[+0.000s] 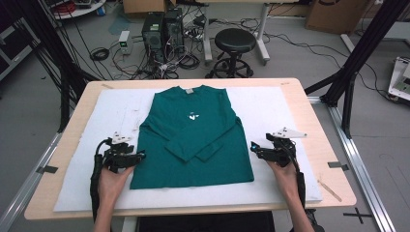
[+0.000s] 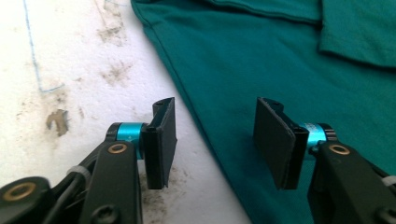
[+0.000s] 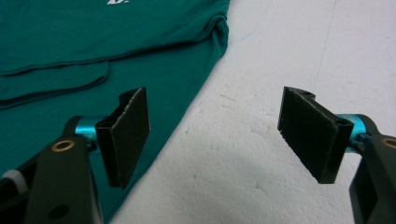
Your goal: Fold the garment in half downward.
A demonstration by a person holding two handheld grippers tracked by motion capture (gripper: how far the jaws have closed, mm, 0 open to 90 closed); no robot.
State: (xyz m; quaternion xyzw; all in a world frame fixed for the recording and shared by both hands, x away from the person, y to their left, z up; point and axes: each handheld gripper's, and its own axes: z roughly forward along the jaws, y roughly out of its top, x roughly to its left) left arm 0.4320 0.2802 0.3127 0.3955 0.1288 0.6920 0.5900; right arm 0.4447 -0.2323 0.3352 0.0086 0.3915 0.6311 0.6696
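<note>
Black pads of the left gripper (image 2: 215, 140) stand well apart, nothing between them. One jaw hangs over the white sheet (image 2: 70, 70), the other over the green shirt (image 2: 261, 60); the shirt's side edge runs diagonally through the gap. Whether the pads touch the cloth cannot be told.

Right gripper (image 3: 229, 135): jaws likewise wide apart and holding nothing. One pad sits over the shirt's (image 3: 93, 42) side edge, the other over bare sheet (image 3: 280, 56). The edge passes just inside the first pad.

From the high view, the left gripper (image 1: 138, 155) is at the shirt's (image 1: 193, 140) left side edge, low on the body near the hem. The right gripper (image 1: 255, 149) is just off the right side edge at about the same height. Each is held by a hand coming in from the near edge of the table (image 1: 314, 121).

Shirt lies flat, front up, centred on the sheet (image 1: 270, 111), collar toward the far edge, hem toward the near edge. Both long sleeves are folded inward across the body, crossing below the small white chest logo. Sheet shows grey smudges and a faint blue line near the left gripper.
</note>
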